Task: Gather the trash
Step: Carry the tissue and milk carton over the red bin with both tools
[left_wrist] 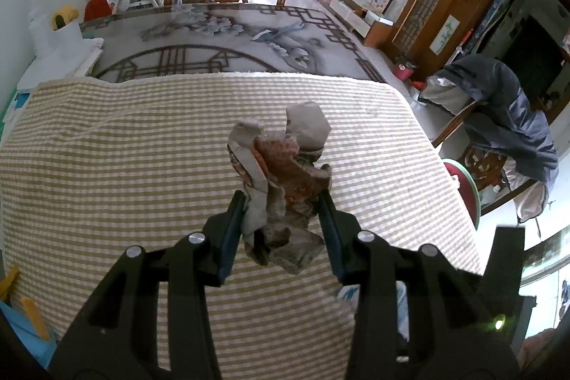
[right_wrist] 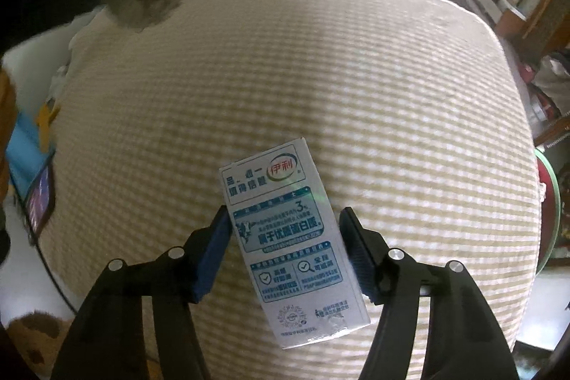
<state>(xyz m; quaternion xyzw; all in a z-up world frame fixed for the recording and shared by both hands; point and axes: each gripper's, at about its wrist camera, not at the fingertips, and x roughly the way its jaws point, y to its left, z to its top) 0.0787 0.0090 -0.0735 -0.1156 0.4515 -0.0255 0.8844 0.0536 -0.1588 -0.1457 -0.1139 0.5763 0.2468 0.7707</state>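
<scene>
Over checked cloth (left_wrist: pixel 142 138), left jaws pinch crumpled wrapper (left_wrist: pixel 281 187); right jaws straddle milk carton (right_wrist: pixel 288 237).

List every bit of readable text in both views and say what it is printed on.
"伊利": red brand logo at the top of the milk carton between the right gripper fingers.
"3%": blue panel on the same carton.
The carton's other Chinese lines and bottom seals: too small or blurred to read reliably.
Crumpled paper in the left gripper: pattern only, no legible text.
</scene>
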